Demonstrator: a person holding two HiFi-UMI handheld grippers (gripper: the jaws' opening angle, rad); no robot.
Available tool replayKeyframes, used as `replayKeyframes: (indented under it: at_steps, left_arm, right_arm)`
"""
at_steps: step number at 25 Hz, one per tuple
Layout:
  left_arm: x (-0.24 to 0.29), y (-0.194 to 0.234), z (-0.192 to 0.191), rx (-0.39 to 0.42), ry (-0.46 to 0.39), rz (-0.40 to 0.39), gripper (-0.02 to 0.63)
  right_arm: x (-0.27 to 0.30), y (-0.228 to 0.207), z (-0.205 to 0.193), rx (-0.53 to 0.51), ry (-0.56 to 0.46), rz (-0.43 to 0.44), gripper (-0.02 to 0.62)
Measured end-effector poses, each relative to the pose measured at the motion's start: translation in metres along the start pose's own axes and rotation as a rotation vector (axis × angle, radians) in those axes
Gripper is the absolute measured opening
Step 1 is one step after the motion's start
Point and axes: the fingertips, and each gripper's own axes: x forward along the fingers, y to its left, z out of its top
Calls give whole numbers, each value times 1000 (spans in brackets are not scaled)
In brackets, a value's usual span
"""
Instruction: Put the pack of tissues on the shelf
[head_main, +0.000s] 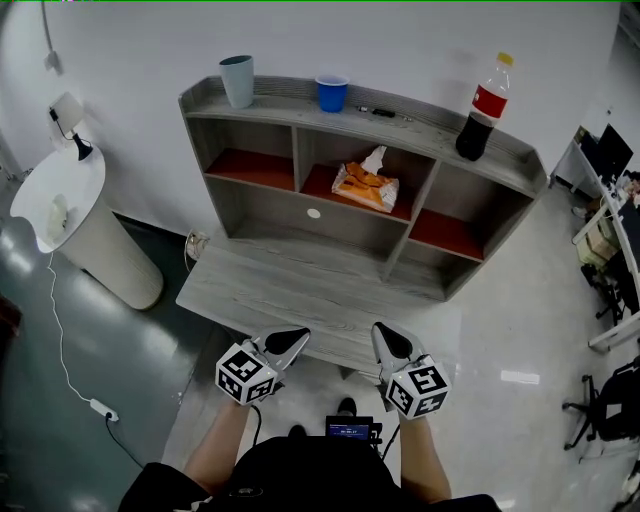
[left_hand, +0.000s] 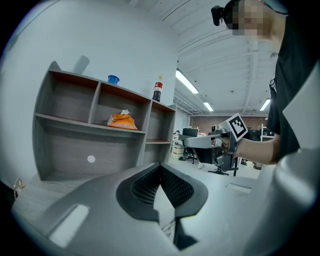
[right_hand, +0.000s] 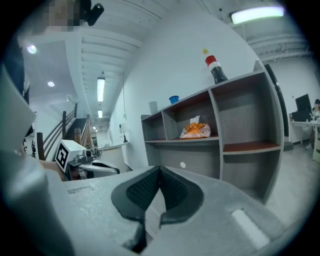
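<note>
The orange pack of tissues (head_main: 366, 185) lies in the middle upper compartment of the grey wooden shelf unit (head_main: 272, 214), with a white tissue sticking out of its top. The pack also shows in the left gripper view (left_hand: 121, 120) and the right gripper view (right_hand: 195, 131). My left gripper (head_main: 298, 338) and right gripper (head_main: 383, 335) hover side by side at the front edge of the desk surface (head_main: 300, 290), well short of the pack. Both are shut with nothing between the jaws (left_hand: 160, 165) (right_hand: 160, 168).
On the shelf's top board stand a grey cup (head_main: 238, 80), a blue cup (head_main: 331, 93), a black marker (head_main: 378, 111) and a cola bottle (head_main: 483, 108). A white pedestal (head_main: 70, 220) stands at the left, a power strip (head_main: 102, 408) lies on the floor, office chairs (head_main: 610, 400) at the right.
</note>
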Motion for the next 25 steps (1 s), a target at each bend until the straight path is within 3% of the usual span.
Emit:
replayKeyframes:
  at_steps: [11,21,25]
  left_arm:
    - [-24,-25,-24,7,19,-90,2]
    - [-40,-33,-29,21,14,-106,2]
    - [-46,-31,-27,-18,-7,-101,2]
  right_arm:
    - [-38,30,-24,1,7,-94,3]
    - [-52,47,-31,-11,4,-123,3]
    - [-54,52,-31,-14,-2,-126,3]
